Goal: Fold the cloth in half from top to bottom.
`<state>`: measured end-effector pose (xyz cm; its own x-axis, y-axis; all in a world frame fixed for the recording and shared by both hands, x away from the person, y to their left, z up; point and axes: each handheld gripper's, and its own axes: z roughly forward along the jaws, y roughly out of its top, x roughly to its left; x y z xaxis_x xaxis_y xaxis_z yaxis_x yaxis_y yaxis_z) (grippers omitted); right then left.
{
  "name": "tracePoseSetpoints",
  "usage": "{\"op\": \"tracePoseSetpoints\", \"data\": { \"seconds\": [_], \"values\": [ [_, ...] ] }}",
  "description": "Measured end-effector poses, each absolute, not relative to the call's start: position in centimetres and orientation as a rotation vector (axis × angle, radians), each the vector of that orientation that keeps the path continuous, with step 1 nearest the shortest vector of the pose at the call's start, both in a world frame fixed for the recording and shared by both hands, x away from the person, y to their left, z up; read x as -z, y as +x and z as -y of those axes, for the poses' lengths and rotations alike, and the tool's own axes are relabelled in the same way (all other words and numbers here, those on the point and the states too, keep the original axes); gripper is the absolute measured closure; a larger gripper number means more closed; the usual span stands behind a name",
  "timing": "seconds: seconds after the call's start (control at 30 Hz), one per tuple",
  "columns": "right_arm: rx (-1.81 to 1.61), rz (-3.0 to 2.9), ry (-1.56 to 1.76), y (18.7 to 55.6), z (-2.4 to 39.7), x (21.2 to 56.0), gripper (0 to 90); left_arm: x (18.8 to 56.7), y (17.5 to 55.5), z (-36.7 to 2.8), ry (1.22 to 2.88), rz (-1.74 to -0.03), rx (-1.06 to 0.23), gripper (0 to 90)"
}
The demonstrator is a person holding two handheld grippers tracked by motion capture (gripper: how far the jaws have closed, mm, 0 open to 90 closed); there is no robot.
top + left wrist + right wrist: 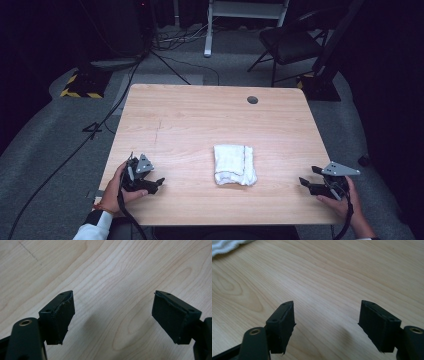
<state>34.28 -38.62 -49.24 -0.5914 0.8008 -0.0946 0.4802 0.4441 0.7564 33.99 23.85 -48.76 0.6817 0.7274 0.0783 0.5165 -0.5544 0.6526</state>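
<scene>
Near the front edge of a pale wooden table [190, 115], a folded white towel [234, 165] lies flat and square to the edges, a little right of the middle, with a person's two grippers parked well apart on either side of it. At the front left corner the left gripper [159, 182] sits low over the wood, its jaws standing wide apart with nothing but bare grain between them (the view along it confirms as much). Toward the front right corner the right gripper [303, 182] points inward at the towel, its jaws likewise spread and empty, and a rounded edge of the towel [227, 246] peeks in at the top left corner of its own camera's picture. Neither tool touches the cloth. Such a tidy, doubled-over bundle, lying free with both tools clear of it, suggests folding work that is finished, or paused between folds; the open jaws look ready to take a hem if another fold is wanted.
</scene>
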Motion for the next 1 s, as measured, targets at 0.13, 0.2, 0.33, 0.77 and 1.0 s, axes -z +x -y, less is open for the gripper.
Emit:
{"op": "tracePoseSetpoints", "data": {
  "seconds": [0.13,0.2,0.33,0.77,1.0],
  "values": [
    [-0.942,-2.253,1.104,33.9,39.1,49.9,28.0,49.3,33.8,-25.2,2.268,-0.985,-0.427,18.6],
    [-0.957,-2.241,1.123,33.7,39.4,50.1,27.2,49.7,33.8,-25.7,2.262,-1.007,-0.403,18.7],
    [-0.968,-2.220,1.161,33.7,39.7,50.2,24.2,50.3,33.4,-27.2,2.174,-1.028,-0.377,18.1],
    [-0.990,-2.238,1.239,34.2,40.1,50.3,20.4,50.4,33.1,-27.1,2.165,-1.070,-0.414,17.5],
    [-0.990,-2.237,1.239,34.2,40.1,50.3,20.4,50.4,33.1,-27.0,2.161,-1.075,-0.415,17.4]
  ]
}}
